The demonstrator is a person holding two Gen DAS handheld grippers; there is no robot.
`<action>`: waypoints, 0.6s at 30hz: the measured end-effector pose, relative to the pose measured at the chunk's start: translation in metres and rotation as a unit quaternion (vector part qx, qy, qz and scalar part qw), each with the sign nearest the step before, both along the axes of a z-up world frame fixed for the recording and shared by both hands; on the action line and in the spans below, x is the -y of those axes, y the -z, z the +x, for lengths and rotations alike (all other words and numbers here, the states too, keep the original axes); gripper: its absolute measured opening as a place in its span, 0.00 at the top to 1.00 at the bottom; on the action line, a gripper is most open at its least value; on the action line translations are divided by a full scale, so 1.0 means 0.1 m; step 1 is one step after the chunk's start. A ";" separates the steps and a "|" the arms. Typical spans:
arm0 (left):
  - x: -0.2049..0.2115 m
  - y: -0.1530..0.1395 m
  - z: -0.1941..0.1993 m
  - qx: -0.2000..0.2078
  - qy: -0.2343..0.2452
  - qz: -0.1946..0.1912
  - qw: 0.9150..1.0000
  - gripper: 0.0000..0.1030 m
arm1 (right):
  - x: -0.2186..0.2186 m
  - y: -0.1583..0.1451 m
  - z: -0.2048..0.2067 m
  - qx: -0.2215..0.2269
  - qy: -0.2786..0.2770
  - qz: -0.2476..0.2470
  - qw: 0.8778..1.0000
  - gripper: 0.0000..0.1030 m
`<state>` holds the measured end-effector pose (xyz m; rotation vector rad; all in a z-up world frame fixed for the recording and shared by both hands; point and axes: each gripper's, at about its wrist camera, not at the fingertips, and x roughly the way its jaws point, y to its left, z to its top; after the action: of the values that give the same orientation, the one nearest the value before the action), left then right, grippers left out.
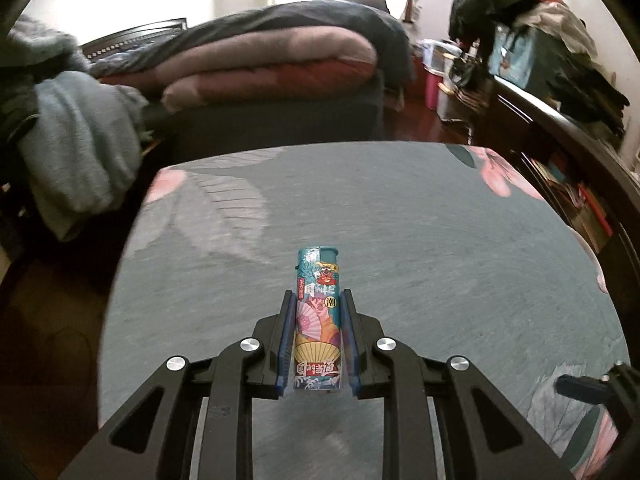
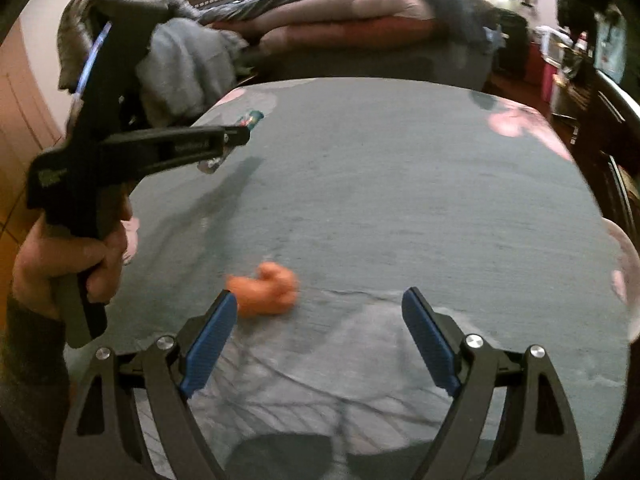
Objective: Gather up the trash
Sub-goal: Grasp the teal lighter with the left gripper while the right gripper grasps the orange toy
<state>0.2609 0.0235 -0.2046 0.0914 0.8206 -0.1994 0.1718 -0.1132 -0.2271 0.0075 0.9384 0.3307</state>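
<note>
One teal, picture-printed plastic lighter (image 1: pixel 318 320) – clamped in the left gripper (image 1: pixel 318 300), lifted over the bed's (image 1: pixel 440 240) left edge, long axis pointing ahead. One orange crumpled wad (image 2: pixel 266 290) lies near its front edge – right gripper (image 2: pixel 320 320) gapes empty.

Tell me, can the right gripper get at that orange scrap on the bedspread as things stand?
Probably yes. The right gripper is open and empty, and the orange scrap lies bare on the bedspread just ahead of its left finger, nothing between; it needs a small shift leftward.
</note>
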 end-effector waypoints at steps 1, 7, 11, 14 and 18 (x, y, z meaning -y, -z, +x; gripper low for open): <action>-0.04 -0.02 -0.03 0.002 -0.003 -0.001 1.000 0.79 | -0.07 0.03 0.02 -0.002 -0.005 -0.003 1.000 0.17; -0.21 -0.05 -0.19 0.008 -0.016 -0.004 1.000 0.79 | -0.31 0.10 0.10 0.012 -0.014 -0.035 0.999 0.24; -0.28 -0.07 -0.24 0.009 -0.019 -0.013 1.000 0.79 | -0.34 0.11 0.09 0.028 -0.012 -0.057 0.998 0.52; -0.28 -0.10 -0.26 0.011 -0.020 -0.015 1.000 0.79 | -0.26 0.09 0.11 0.018 -0.013 -0.035 0.999 0.59; -0.18 -0.15 -0.27 0.012 -0.018 -0.014 1.000 0.79 | -0.08 0.06 0.10 0.013 0.000 -0.012 1.000 0.59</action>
<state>0.2335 0.0418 -0.1892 0.0532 0.7943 -0.1750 0.1818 -0.1052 -0.2329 -0.0191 0.9166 0.3189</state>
